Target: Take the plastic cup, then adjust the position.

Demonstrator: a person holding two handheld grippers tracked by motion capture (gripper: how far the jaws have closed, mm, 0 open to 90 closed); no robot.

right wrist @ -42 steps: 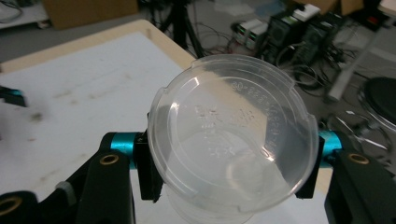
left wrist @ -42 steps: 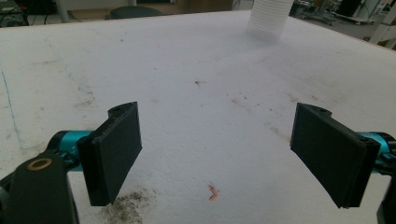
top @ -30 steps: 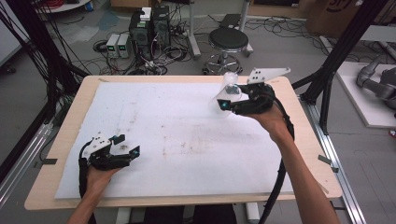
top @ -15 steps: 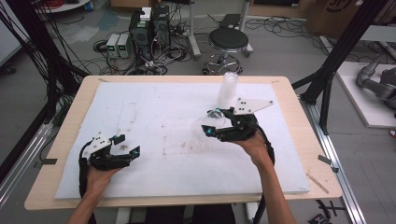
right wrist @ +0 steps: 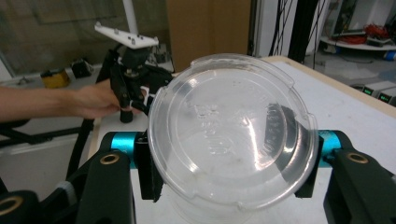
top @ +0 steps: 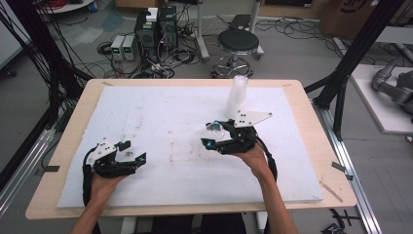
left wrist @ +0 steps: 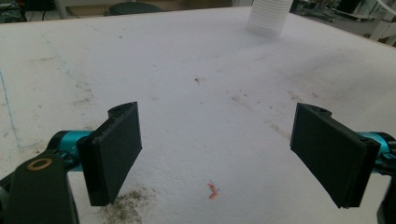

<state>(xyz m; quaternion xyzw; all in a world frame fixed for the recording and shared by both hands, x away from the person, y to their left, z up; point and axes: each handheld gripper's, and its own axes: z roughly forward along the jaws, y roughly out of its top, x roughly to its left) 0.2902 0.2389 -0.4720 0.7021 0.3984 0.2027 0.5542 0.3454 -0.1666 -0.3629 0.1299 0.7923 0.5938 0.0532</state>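
High view — right gripper (top: 213, 137) level, clamping a clear cup (right wrist: 231, 140).

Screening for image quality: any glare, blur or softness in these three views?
High view: soft, evenly lit. Left gripper view: black jaws sharp, stack of white plastic cups cut off at the top edge. Right gripper view: clear round plastic lid catches faint reflections; background hand slightly soft.
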